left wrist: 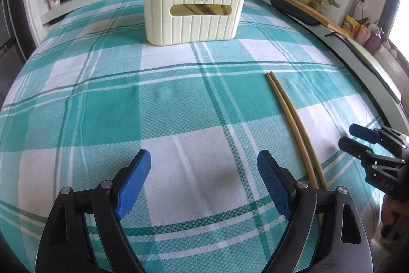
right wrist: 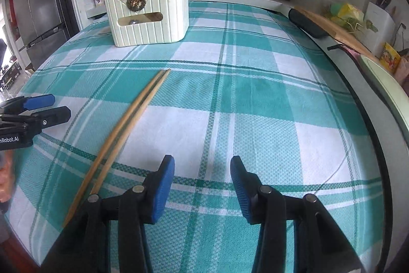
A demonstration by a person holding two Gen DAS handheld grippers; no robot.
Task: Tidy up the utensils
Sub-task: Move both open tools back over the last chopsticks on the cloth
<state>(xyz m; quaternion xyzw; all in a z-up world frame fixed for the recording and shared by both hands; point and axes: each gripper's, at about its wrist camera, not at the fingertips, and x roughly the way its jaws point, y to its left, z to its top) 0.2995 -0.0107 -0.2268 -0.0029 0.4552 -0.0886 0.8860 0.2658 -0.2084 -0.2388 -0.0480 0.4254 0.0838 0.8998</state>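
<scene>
Two loose chopsticks point(right wrist: 122, 129), one cream holder point(right wrist: 148, 17), two tongs point(left wrist: 204, 170).

Left gripper point(left wrist: 203, 165) and right gripper point(right wrist: 202, 170) held side by side, level, pointing forward; jaws of both spread apart, holding nothing.

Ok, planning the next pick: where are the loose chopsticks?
The chopsticks lie side by side on the checked cloth, between both grippers, nearer than the white holder.
</scene>
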